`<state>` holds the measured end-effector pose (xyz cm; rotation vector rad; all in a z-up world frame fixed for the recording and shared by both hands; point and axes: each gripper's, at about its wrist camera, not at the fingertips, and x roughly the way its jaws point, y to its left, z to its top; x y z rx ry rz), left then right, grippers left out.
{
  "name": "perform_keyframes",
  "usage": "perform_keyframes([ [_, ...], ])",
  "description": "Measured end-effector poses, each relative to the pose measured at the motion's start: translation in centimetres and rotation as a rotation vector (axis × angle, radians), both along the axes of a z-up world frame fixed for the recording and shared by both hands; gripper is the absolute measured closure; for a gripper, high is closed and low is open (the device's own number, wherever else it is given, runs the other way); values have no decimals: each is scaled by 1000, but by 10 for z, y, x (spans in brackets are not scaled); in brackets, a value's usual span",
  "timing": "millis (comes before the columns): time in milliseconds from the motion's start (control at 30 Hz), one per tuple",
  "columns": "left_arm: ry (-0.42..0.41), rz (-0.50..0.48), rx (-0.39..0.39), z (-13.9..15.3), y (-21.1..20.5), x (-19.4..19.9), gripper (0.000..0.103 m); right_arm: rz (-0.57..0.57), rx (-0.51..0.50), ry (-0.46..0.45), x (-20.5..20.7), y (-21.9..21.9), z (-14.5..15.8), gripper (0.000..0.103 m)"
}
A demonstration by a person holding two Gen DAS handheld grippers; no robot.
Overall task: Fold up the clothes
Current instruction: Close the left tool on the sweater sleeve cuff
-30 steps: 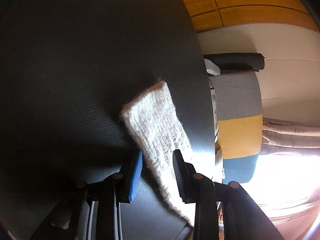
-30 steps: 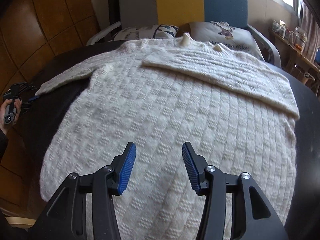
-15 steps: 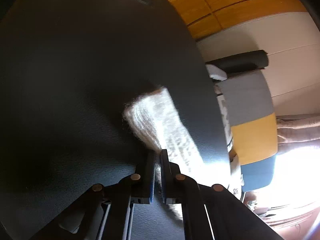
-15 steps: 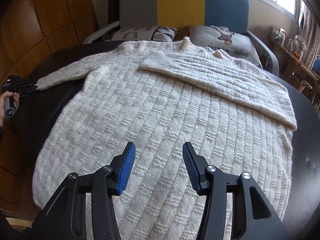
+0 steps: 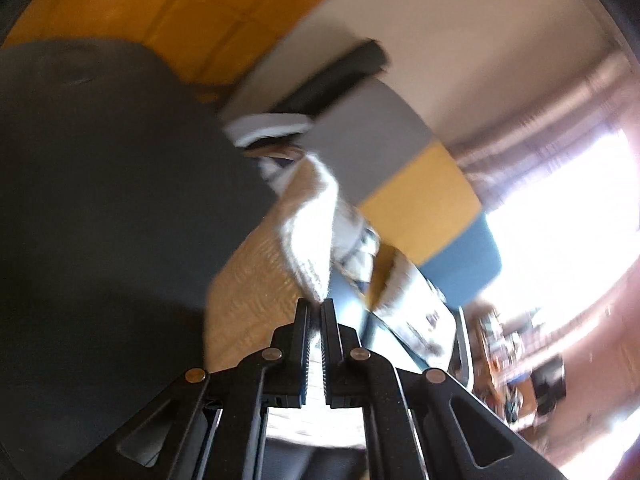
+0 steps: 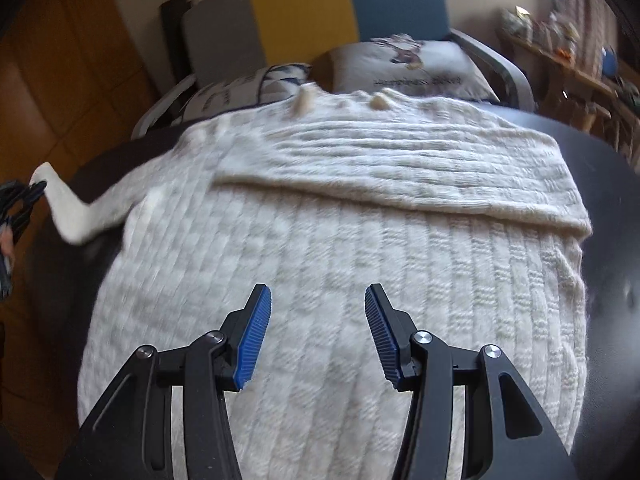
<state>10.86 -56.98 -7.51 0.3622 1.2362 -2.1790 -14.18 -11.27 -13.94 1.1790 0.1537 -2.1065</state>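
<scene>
Crowding the table [image 6: 608, 216] behind the sweater [image 6: 328, 248]: striped chair [image 6: 312, 12], cushions [image 6: 408, 66].

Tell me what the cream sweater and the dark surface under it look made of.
Cream sweater: chunky wool-like knit, matte and fuzzy, with ribbed and basket-weave rows; fibre uncertain. Dark surface: probably leather or vinyl, judging by its soft sheen and a slight dimple.
</scene>
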Motion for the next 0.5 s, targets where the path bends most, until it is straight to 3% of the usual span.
perform_keyframes([
  [233, 27, -165, -32, 24, 40, -67, 100, -62, -29, -28, -32, 13, -3, 51],
  [500, 10, -329, -44, 27, 102, -127, 100, -54, -13, -27, -30, 20, -13, 51],
])
